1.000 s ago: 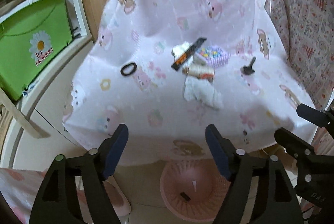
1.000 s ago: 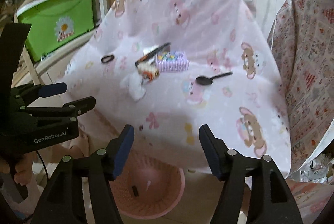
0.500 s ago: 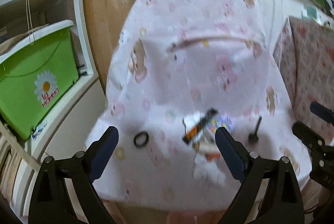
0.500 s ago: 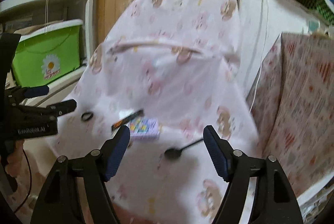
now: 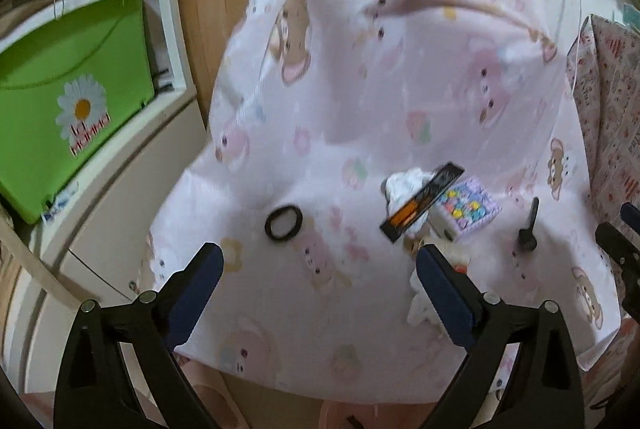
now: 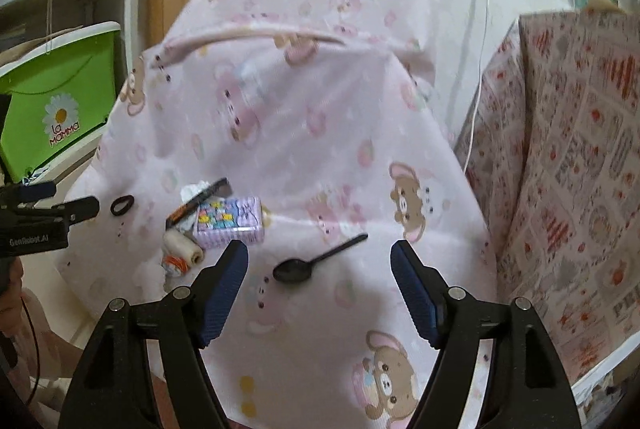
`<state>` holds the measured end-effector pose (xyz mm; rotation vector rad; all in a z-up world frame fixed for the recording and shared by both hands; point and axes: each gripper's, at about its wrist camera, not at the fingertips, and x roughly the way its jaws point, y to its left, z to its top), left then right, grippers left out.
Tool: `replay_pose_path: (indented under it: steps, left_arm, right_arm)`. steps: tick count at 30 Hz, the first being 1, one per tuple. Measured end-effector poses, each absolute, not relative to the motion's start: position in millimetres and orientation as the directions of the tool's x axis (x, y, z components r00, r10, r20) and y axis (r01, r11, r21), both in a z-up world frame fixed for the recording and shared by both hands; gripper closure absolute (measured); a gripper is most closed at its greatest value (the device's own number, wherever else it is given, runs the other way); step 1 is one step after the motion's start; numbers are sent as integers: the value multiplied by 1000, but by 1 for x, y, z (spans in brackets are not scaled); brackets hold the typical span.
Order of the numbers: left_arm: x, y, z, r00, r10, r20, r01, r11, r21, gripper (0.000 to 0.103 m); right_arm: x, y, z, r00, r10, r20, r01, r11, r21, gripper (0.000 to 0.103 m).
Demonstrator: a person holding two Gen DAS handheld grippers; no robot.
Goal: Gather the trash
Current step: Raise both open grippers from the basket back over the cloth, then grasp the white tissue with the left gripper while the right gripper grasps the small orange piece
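A pink bear-print cloth (image 5: 360,89) covers the table. On it lie a black ring (image 5: 283,222), a black-and-orange wrapper (image 5: 422,202) over a white tissue (image 5: 404,185), a purple tissue pack (image 5: 468,209) and a black spoon (image 5: 527,229). My left gripper (image 5: 320,261) hangs open over the near part of the cloth, nothing between its fingers. A crumpled tissue (image 5: 418,303) shows beside its right finger. In the right wrist view my right gripper (image 6: 320,257) is open just short of the spoon (image 6: 308,265), with the tissue pack (image 6: 230,223) and a small white-and-orange roll (image 6: 182,249) to its left.
A green storage box (image 5: 68,101) sits on a white shelf at the left. A red-patterned fabric (image 6: 560,189) rises at the right of the table. A sliver of the pink basket (image 5: 340,417) shows below the table's near edge. The left gripper (image 6: 60,205) enters the right wrist view from the left.
Both grippers have risen and come forward over the table, and their jaws stand wider. The pink basket has slid almost out of both views.
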<state>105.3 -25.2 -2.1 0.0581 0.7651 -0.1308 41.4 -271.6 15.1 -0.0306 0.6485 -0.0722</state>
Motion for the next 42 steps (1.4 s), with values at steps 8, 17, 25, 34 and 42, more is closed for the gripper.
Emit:
replay_pose_path:
  steps: [8, 17, 25, 34, 42]
  left_arm:
    - [115, -24, -17, 669, -103, -736, 144, 990, -7, 7]
    - [104, -55, -31, 569, -235, -788, 287, 955, -77, 17]
    - [96, -78, -40, 484, -332, -810, 361, 919, -161, 41]
    - [88, -105, -48, 473, -315, -823, 416, 903, -106, 41]
    - [98, -91, -48, 479, -300, -825, 364, 923, -124, 89]
  right_arm:
    - [47, -268, -10, 750, -64, -659, 29, 998, -64, 27]
    - [55, -263, -18, 728, -51, -683, 15, 998, -59, 27]
    - [60, -264, -21, 717, -40, -696, 21, 999, -36, 27]
    - [62, -262, -22, 718, -46, -694, 17, 999, -49, 26]
    - [63, -265, -21, 718, -46, -694, 33, 999, -31, 26]
